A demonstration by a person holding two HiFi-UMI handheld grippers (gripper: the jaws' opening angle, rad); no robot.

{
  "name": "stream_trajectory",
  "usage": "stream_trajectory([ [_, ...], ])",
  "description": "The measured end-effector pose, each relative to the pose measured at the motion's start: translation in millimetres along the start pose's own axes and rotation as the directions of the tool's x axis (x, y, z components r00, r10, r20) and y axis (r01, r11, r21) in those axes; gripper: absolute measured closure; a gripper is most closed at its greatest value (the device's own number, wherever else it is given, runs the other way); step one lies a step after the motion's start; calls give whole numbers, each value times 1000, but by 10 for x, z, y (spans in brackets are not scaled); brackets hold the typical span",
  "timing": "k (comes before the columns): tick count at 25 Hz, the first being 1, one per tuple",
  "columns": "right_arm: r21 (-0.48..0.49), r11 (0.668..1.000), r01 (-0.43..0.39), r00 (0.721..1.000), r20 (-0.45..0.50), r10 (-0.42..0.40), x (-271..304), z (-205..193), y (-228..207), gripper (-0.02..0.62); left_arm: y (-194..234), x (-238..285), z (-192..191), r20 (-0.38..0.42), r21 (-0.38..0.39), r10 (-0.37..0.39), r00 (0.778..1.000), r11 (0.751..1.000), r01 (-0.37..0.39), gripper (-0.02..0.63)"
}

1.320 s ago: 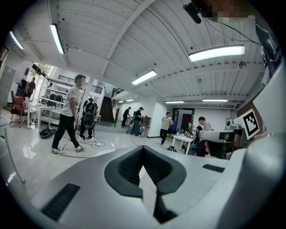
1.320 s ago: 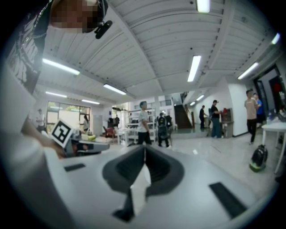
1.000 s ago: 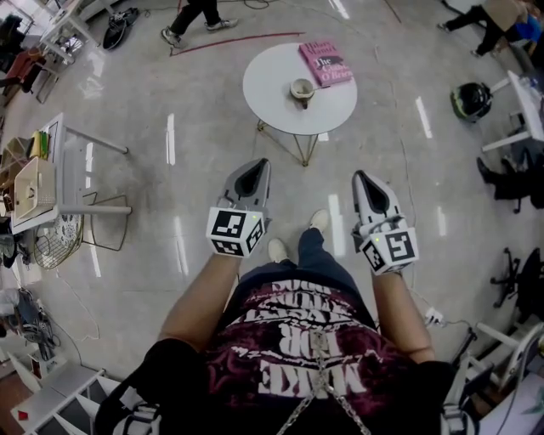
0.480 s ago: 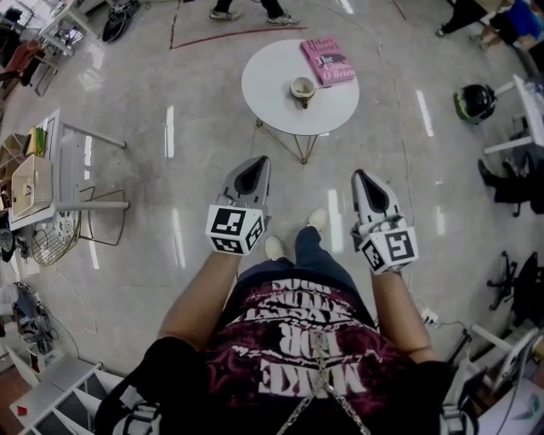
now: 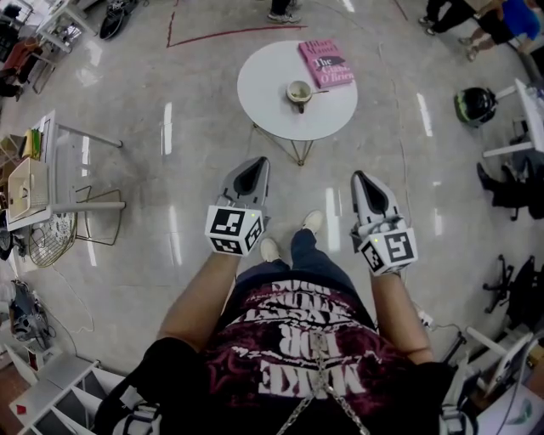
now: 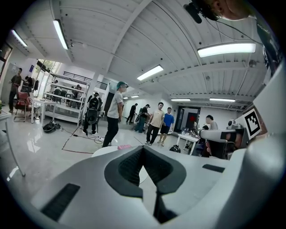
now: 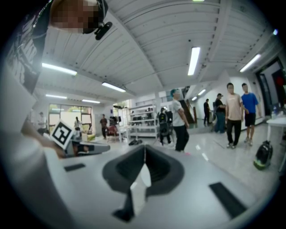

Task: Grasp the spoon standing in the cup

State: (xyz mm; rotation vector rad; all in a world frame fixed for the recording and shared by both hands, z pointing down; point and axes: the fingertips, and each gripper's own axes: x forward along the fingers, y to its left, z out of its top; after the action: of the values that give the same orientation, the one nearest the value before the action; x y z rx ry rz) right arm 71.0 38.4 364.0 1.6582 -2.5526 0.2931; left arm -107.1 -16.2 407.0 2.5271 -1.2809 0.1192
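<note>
Holding left gripper [image 5: 256, 163] and right gripper [image 5: 359, 175] clenched empty, I saw the spoon [image 5: 315, 91] at twelve o'clock between them, handle toward three.

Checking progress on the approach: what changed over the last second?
The wearer has stepped slightly closer to the round table; a passer-by beyond it walked rightward. Nothing was grasped or released. The left gripper and right gripper stay shut and empty; cup, spoon and pink book are unmoved.

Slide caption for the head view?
Left gripper and right gripper, shut and empty, short of the table with cup, spoon and book.
</note>
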Motion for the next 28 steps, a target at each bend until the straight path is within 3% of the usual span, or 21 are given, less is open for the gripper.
stream_trajectory([
  [28, 4, 994, -109, 992, -68, 109, 700, -45, -843, 561, 174, 947, -4, -22, -38, 104, 994, 994, -105, 583],
])
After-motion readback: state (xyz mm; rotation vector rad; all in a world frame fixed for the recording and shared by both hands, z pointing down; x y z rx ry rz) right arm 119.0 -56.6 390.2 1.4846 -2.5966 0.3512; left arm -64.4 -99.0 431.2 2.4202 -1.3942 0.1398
